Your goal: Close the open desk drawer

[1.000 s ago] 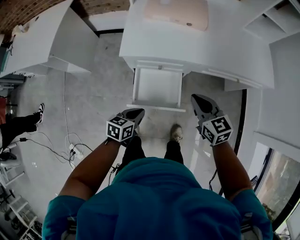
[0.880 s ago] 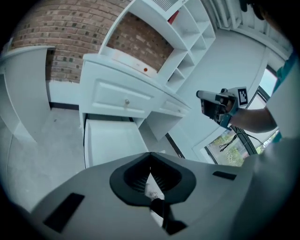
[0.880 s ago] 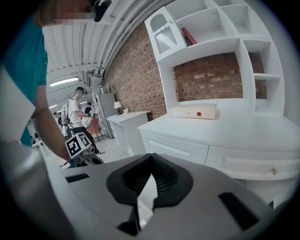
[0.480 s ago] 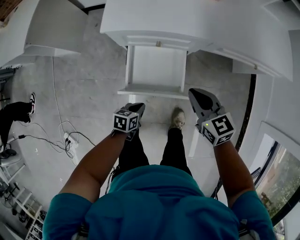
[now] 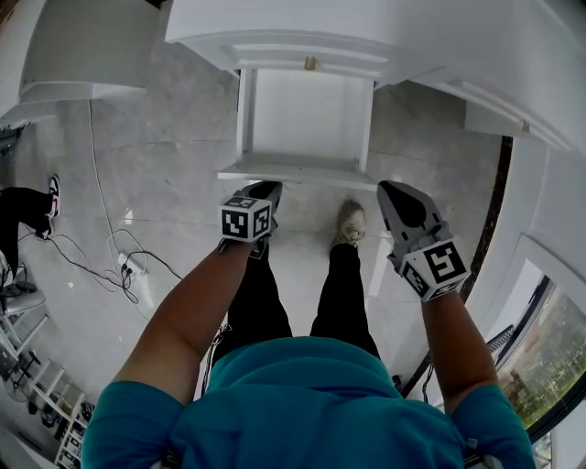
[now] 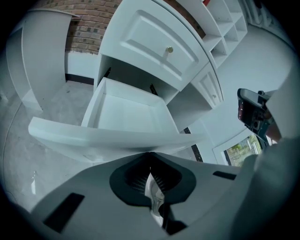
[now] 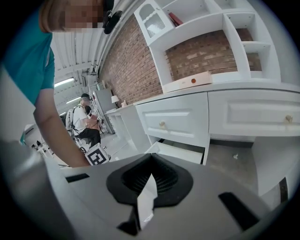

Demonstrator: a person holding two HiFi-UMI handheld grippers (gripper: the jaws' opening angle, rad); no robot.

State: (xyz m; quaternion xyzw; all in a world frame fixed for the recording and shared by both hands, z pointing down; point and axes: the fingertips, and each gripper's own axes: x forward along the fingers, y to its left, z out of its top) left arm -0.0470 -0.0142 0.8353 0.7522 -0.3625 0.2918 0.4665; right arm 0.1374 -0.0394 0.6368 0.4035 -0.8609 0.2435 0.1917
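Grey floor tiles underlie the open desk drawer; left gripper, jaws together, has moved up to its front, ready to push; right gripper likewise closed.

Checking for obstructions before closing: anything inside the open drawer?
Nothing visible: the open drawer shows a bare white bottom in the head view. Its rear end runs under the desk, so that part is covered.

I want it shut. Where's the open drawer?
Head view, top centre: the drawer sticks out from under the white desk, just beyond the left gripper.
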